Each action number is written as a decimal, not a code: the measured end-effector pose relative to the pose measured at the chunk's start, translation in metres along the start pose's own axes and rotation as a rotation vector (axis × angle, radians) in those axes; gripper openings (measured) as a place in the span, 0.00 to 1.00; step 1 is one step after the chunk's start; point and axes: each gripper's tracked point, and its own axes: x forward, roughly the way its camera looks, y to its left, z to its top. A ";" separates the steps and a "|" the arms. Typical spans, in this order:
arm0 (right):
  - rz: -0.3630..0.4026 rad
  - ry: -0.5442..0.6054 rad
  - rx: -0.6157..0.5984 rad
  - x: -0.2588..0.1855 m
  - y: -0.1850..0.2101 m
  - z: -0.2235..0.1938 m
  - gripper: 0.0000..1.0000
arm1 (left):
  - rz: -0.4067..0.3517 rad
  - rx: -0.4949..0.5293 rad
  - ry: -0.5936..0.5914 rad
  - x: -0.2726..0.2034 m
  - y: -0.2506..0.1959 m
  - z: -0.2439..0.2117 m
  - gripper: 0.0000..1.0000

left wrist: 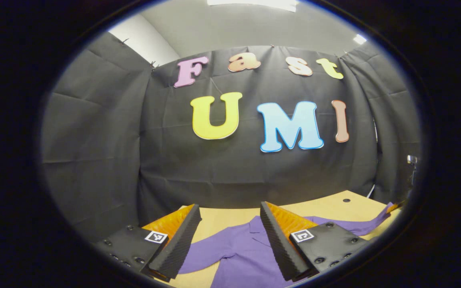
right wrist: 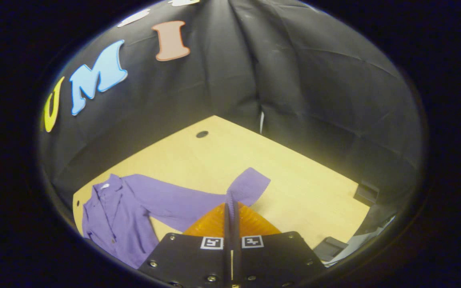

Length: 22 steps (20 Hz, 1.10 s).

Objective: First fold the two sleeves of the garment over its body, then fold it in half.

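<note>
Garment (right wrist: 118, 212): a purple long-sleeved shirt with a collar, lying flat on the light wooden bench (right wrist: 302, 180), body toward the bench's near-left part in the right gripper view. One sleeve (right wrist: 198, 200) extends away from the body across the bench surface, not folded over it; its cuff end rises slightly at the tip of the right tool.

Right tool (right wrist: 231, 198): fingers brought together with no visible gap, clenched on the sleeve near the cuff, the fabric passing between the two tips.

Left tool (left wrist: 230, 224): fingers spread wide apart, released, nothing between them. It is held above the bench near the shirt's collar and shoulder region; in the left gripper view the purple fabric lies between and below the two fingers, apart from them. Contact with the cloth is not seen.

Bench: a small dark round hole (right wrist: 202, 134) in the surface toward the far side, well apart from the shirt. Black cloth wall (right wrist: 314, 80) stands behind the bench.
</note>
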 end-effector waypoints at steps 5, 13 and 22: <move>0.109 -0.069 -0.034 -0.008 0.071 0.045 0.02 | 0.000 -0.002 -0.001 0.008 0.019 -0.006 0.94; 0.278 -0.152 -0.188 -0.015 0.203 0.086 0.02 | 0.038 -0.008 0.002 0.014 0.057 -0.016 0.94; 0.489 -0.184 -0.371 -0.026 0.352 0.074 0.02 | 0.163 -0.029 0.016 -0.013 0.112 -0.026 0.93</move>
